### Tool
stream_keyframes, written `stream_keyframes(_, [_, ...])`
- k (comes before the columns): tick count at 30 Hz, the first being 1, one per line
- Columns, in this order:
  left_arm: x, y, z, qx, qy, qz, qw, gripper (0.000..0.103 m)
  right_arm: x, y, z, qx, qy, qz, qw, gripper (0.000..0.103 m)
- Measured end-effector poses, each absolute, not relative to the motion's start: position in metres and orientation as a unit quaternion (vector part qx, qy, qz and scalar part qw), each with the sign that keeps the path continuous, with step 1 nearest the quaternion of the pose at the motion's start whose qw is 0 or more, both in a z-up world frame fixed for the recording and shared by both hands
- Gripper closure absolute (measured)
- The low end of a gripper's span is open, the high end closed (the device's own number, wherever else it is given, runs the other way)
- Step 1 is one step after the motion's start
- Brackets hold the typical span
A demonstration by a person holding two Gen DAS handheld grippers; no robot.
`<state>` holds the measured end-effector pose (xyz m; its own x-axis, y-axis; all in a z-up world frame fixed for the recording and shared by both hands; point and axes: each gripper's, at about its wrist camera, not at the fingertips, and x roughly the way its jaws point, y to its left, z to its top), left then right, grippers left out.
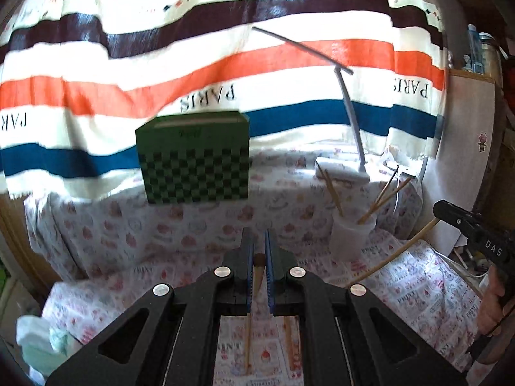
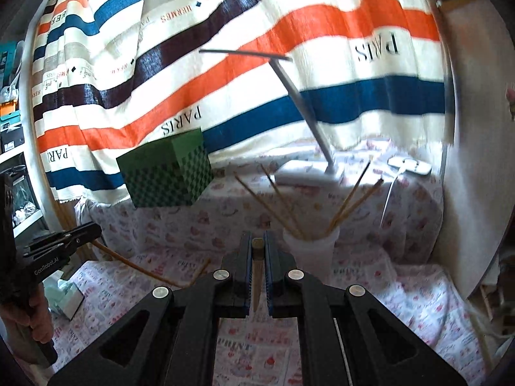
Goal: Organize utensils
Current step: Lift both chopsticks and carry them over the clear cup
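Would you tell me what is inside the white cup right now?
Four wooden chopsticks stand in the white cup, leaning outward, two to each side. Their lower ends and the cup's bottom are hidden by its wall.

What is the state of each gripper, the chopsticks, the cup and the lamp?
Left gripper: jaws shut on one chopstick.
Right gripper: jaws shut on another chopstick.
White cup: upright, several chopsticks leaning inside.
Desk lamp: standing; lit or not, cannot tell.
Green box: upright.
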<state>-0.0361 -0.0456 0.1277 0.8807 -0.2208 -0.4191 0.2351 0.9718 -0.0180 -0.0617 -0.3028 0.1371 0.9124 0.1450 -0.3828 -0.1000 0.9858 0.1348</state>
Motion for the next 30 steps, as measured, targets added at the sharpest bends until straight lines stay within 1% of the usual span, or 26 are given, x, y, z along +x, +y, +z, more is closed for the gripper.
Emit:
stream_keyframes(7, [-0.037,-0.062,0.152,0.027,0.193,-0.135,0.971,0.097,-0.064,-0.304,0.162,0.051,0.174,0.065,0.981,0.095])
stream_keyframes(11, [-0.031,-0.075,0.169,0.027,0.186,-0.154,0.970,0.097,-0.065,-0.300,0.178,0.030,0.158,0.061,0.985,0.095])
stream_keyframes(16, [-0.017,-0.086,0.186,0.008,0.188,-0.163,0.969,0.097,-0.066,-0.311,0.202,0.038,0.126,0.047,0.990,0.095])
stream_keyframes(24, [-0.008,-0.117,0.217,0.001,0.163,-0.196,0.967,0.097,-0.053,-0.318,0.235,0.040,0.070,0.024,0.996,0.095])
stream_keyframes(27, [0.009,-0.131,0.225,-0.013,0.170,-0.221,0.960,0.097,-0.041,-0.326,0.235,0.061,0.072,0.018,0.995,0.095])
stream_keyframes(30, [0.033,-0.147,0.225,-0.030,0.179,-0.229,0.956,0.097,-0.022,-0.337,0.221,0.078,0.088,0.010,0.993,0.095])
